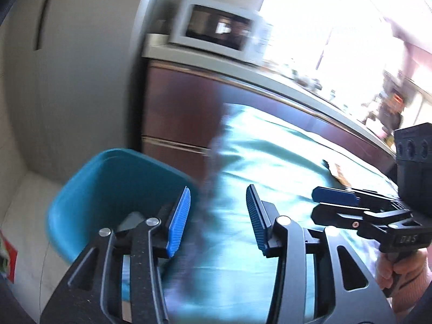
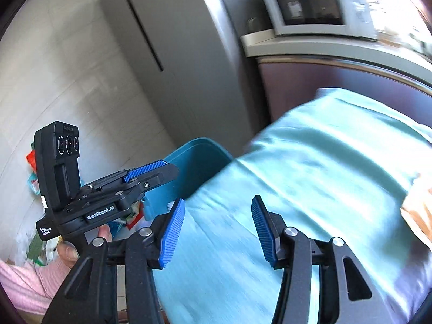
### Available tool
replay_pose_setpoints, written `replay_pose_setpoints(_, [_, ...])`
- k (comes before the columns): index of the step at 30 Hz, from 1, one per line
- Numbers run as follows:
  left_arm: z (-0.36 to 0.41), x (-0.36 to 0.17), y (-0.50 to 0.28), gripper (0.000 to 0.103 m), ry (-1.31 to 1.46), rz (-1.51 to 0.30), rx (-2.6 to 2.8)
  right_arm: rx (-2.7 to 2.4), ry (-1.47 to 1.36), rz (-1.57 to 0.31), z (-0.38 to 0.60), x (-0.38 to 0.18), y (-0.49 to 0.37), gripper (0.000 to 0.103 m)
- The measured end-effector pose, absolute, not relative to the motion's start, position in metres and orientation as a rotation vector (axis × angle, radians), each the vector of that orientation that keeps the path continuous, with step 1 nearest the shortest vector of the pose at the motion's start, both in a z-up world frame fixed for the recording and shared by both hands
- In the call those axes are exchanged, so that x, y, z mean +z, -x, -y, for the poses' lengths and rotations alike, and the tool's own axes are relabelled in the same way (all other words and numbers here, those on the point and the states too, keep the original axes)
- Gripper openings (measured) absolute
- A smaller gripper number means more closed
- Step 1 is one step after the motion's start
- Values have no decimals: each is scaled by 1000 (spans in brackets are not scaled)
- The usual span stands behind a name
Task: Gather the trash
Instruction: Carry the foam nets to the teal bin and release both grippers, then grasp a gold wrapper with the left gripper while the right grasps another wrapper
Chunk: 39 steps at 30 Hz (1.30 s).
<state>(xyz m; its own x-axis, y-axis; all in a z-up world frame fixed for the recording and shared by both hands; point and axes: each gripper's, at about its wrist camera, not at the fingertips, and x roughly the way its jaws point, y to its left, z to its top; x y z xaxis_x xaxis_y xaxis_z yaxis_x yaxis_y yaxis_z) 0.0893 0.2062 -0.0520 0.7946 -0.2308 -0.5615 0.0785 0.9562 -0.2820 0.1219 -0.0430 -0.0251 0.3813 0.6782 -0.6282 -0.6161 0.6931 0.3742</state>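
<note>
Against the tall grey fridge (image 2: 172, 62) stands a dark counter (image 2: 337, 81) with a white microwave (image 2: 316, 8) on top, and a table with a light green cloth (image 2: 310, 175) is in front. Beside the table's left edge sits a blue trash bin (image 1: 108, 189), and some colourful wrappers (image 2: 35, 170) lie on the floor near it. Both the left gripper (image 1: 218, 221) and the right gripper (image 2: 218, 229) have their blue fingers spread wide apart with nothing between them.

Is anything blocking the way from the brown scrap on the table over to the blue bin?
Nothing visible does. The brown scrap lies on the teal tablecloth, and the cloth between it and the blue bin at the table's edge looks bare. Both the left hand-held gripper and right hand-held gripper are open and empty.
</note>
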Motion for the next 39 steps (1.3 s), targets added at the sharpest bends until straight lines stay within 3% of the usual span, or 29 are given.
replay_pose_setpoints(7, [-130, -44, -111, 44, 196, -665, -351, 661, -141, -795, 125, -18, -105, 49])
replay_pose_setpoints(19, [-17, -44, -151, 57, 119, -740, -490, 369, -244, -660, 254, 2, -64, 49])
replay_pose_setpoints(30, [38, -64, -214, 59, 136, -902, -521, 143, -394, -632, 347, -12, -33, 51])
replay_pose_setpoints(39, [60, -79, -238, 57, 174, -982, -549, 172, -512, -681, 366, -40, -29, 51])
